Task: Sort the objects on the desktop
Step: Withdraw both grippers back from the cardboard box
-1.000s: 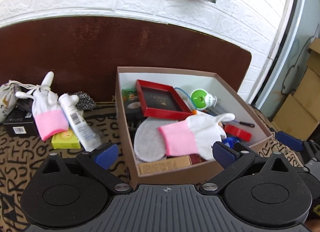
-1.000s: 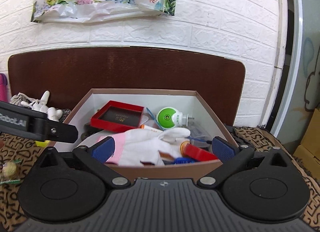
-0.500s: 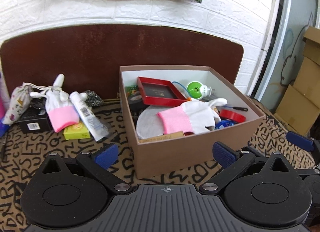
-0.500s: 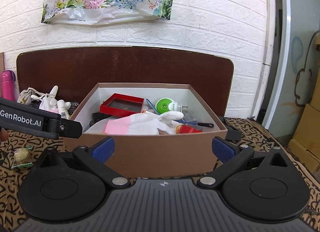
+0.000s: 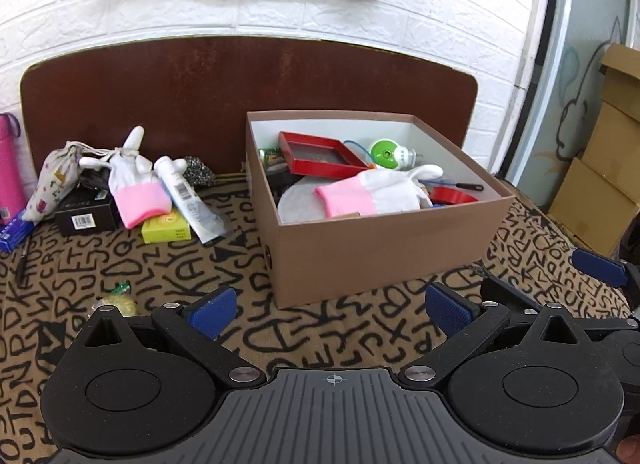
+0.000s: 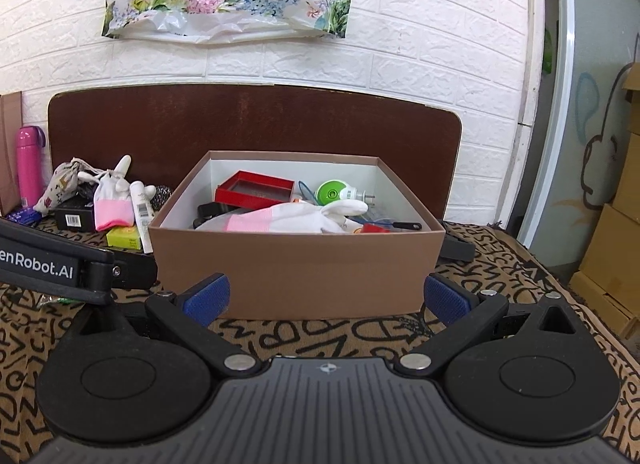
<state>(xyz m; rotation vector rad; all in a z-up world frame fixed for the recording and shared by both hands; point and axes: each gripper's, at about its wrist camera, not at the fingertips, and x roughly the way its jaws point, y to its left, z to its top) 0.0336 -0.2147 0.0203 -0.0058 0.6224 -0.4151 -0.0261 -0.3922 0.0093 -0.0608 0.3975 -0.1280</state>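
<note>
A brown cardboard box (image 5: 380, 252) (image 6: 300, 264) stands on the patterned cloth. It holds a white-and-pink glove (image 5: 372, 192) (image 6: 288, 218), a red frame (image 5: 320, 154), a green round gadget (image 5: 386, 152) and other items. My left gripper (image 5: 332, 310) is open and empty, in front of the box. My right gripper (image 6: 326, 298) is open and empty, also in front of the box. Left of the box lie a second glove (image 5: 134, 184), a white tube (image 5: 186, 198), a yellow box (image 5: 166, 228) and a black box (image 5: 84, 212).
A cloth pouch (image 5: 56, 180) and a pink bottle (image 5: 8, 172) stand at the far left. A wrapped candy (image 5: 118, 300) lies near my left finger. A brown board (image 5: 240, 76) stands behind. Cardboard boxes (image 5: 604, 168) stand at the right.
Both grippers have pulled back from over the box and now sit in front of it. The glove stays in the box.
</note>
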